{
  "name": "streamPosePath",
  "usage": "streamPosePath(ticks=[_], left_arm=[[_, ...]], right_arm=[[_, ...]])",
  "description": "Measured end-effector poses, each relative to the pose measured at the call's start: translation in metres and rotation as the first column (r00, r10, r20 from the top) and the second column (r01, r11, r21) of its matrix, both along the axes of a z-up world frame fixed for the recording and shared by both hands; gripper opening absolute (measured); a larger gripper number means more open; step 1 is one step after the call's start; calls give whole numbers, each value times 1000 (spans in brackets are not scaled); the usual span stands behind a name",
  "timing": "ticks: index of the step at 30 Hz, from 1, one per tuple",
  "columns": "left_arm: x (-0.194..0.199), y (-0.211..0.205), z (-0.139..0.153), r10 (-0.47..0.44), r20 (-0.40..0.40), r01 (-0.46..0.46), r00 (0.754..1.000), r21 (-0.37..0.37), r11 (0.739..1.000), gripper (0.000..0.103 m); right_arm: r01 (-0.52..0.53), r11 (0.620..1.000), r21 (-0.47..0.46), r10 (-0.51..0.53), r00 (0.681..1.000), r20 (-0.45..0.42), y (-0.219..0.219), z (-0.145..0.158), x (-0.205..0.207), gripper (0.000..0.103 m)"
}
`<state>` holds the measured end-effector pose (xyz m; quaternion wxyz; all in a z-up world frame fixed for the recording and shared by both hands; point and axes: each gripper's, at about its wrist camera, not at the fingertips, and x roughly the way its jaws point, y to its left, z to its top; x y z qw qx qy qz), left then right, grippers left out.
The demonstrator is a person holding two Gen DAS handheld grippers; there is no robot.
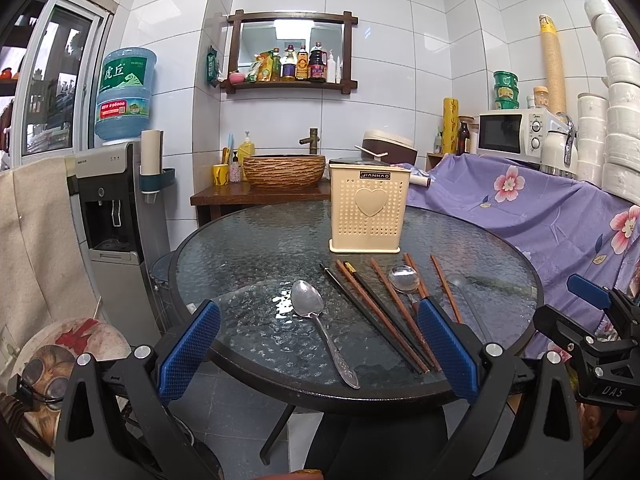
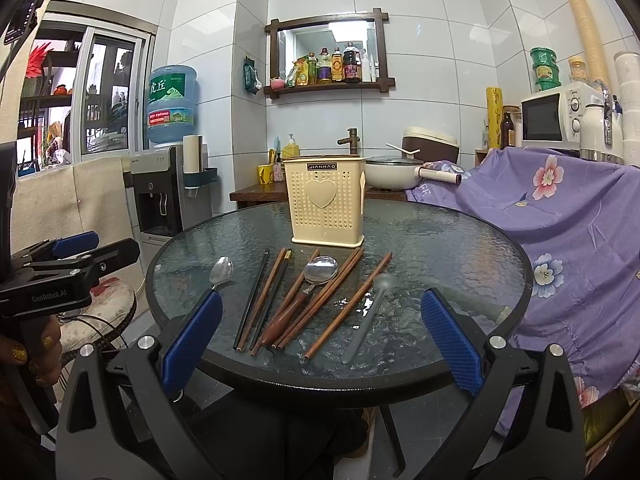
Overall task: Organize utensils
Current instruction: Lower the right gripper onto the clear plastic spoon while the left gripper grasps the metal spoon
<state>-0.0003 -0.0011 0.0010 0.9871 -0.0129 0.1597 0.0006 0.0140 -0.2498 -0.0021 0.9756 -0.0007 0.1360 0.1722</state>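
I hold both grippers, left (image 1: 318,350) and right (image 2: 320,340), at the counter (image 2: 460,240) edge, jaws released and empty. Spoons (image 1: 307,299) and chopsticks (image 2: 280,296) lie beyond, handles toward me, presumably for pickup. Holder (image 2: 326,204) stands behind, upright.

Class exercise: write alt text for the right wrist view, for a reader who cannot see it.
An open hand-held gripper faces a round glass table where chopsticks, spoons and a clear spoon lie loose before a cream utensil holder. Tiled kitchen behind.
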Motion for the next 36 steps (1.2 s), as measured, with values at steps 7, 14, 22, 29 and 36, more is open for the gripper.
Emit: streamPosePath(ticks=[7, 14, 22, 29, 36], left_arm=[[4, 0, -6, 12, -17, -12, 1000, 0, 1000, 97], [6, 1, -8, 16, -35, -16, 999, 10, 1000, 97], [15, 6, -11, 32, -73, -33, 997, -1, 999, 97], [44, 14, -15, 74, -168, -67, 983, 48, 997, 97], [99, 34, -21, 48, -314, -54, 948, -12, 998, 72]], right_arm=[[4, 1000, 11, -4, 1000, -20, -1, -6, 3, 98], [7, 1000, 6, -7, 999, -33, -2, -7, 7, 98], [20, 1000, -19, -21, 998, -62, 3, -7, 17, 98], [99, 991, -94, -112, 983, -147, 5, -10, 50, 98], [152, 987, -54, -161, 925, -343, -20, -10, 123, 85]])
